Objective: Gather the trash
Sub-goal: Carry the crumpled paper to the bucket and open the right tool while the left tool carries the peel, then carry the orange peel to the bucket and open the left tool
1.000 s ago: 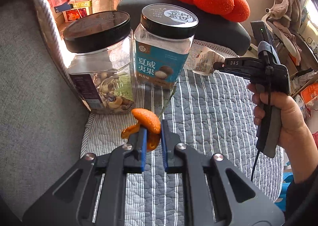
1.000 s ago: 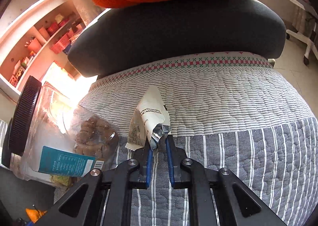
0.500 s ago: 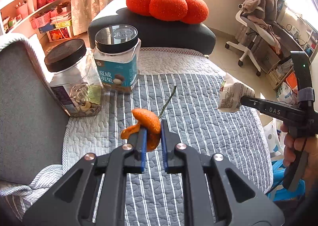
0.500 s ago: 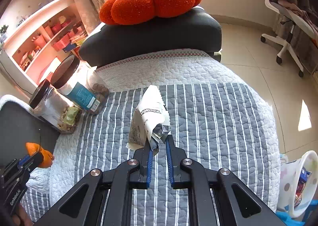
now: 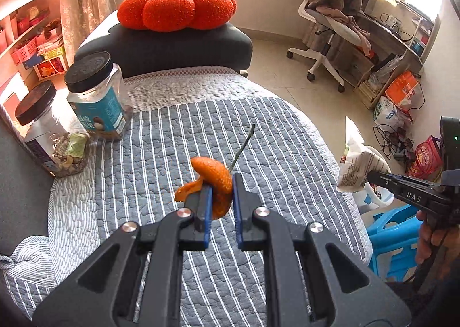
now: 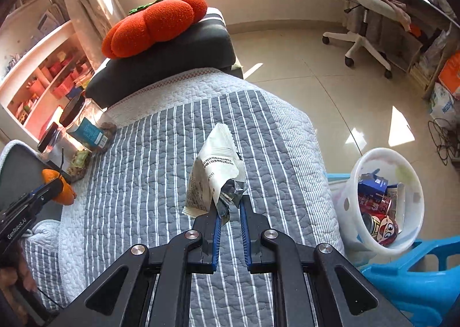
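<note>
My left gripper (image 5: 220, 183) is shut on an orange peel (image 5: 212, 176) with a thin green stem, held above the striped quilt (image 5: 161, 137). It also shows at the left of the right wrist view (image 6: 59, 183). My right gripper (image 6: 230, 206) is shut on a white snack wrapper (image 6: 215, 171), held above the quilt's right part. The wrapper also shows in the left wrist view (image 5: 358, 166). A white trash bin (image 6: 414, 194) with cans and cartons in it stands on the floor right of the sofa.
Two black-lidded snack jars (image 5: 95, 97) stand at the quilt's back left. An orange pumpkin cushion (image 5: 176, 8) lies on a dark cushion behind. A blue plastic stool (image 6: 414, 278) is beside the bin. An office chair (image 5: 330, 25) stands far right.
Both grippers have pulled back and risen from the jars, still holding the peel and the wrapper. The right gripper has swung toward the sofa's right edge, and the bin has come into view.
</note>
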Demonstrator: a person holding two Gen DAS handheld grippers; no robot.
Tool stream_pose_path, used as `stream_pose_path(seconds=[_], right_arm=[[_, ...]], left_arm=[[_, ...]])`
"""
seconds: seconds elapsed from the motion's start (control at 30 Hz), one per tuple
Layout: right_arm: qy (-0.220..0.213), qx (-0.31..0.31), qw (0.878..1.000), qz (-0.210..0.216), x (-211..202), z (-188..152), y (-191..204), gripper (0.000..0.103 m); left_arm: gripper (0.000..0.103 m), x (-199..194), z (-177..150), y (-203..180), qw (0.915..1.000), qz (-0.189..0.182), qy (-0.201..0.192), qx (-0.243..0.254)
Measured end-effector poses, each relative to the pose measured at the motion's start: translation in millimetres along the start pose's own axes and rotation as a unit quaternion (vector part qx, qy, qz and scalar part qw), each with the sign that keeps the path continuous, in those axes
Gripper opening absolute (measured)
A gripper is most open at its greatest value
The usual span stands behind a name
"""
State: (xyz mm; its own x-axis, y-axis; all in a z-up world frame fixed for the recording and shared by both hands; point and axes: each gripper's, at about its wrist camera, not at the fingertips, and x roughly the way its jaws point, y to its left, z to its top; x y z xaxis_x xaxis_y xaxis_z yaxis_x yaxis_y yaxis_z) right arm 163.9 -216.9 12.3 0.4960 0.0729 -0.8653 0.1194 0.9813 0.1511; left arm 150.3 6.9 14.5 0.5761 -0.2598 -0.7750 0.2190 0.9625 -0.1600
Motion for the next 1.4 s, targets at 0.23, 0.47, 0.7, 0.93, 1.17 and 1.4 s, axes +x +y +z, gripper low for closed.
stream_pose_path(seconds=[0.23, 0.47, 0.7, 0.93, 1.17, 1.4], right_arm=[[-0.018, 0.057, 0.998, -0.008, -26, -6, -66, 0.014], [-0.018, 0.116, 0.992, -0.045, -39, -16, -144, 0.014], [-0.005, 0.159, 0.983, -0.086, -41, -28, -214, 0.014], [0.008, 0.188, 0.977, -0.101, -23, -32, -260, 0.022], [0.012, 0.238, 0.97, -0.056, -23, -32, -277, 0.047], [0.001, 0.226, 0.972, -0.069, -42, -39, -281, 0.054]], left_arm=[[0.014, 22, 2, -58, 0.9987, -0.048, 0.009, 0.018], [0.014, 48, -6, -122, 0.9941, -0.085, 0.017, 0.065], [0.014, 68, -10, -168, 0.9888, -0.111, 0.03, 0.095], [0.014, 89, -11, -218, 0.9821, -0.141, 0.037, 0.12], [0.014, 108, -10, -267, 0.9728, -0.175, 0.049, 0.143], [0.014, 131, -1, -307, 0.9658, -0.196, 0.06, 0.159]])
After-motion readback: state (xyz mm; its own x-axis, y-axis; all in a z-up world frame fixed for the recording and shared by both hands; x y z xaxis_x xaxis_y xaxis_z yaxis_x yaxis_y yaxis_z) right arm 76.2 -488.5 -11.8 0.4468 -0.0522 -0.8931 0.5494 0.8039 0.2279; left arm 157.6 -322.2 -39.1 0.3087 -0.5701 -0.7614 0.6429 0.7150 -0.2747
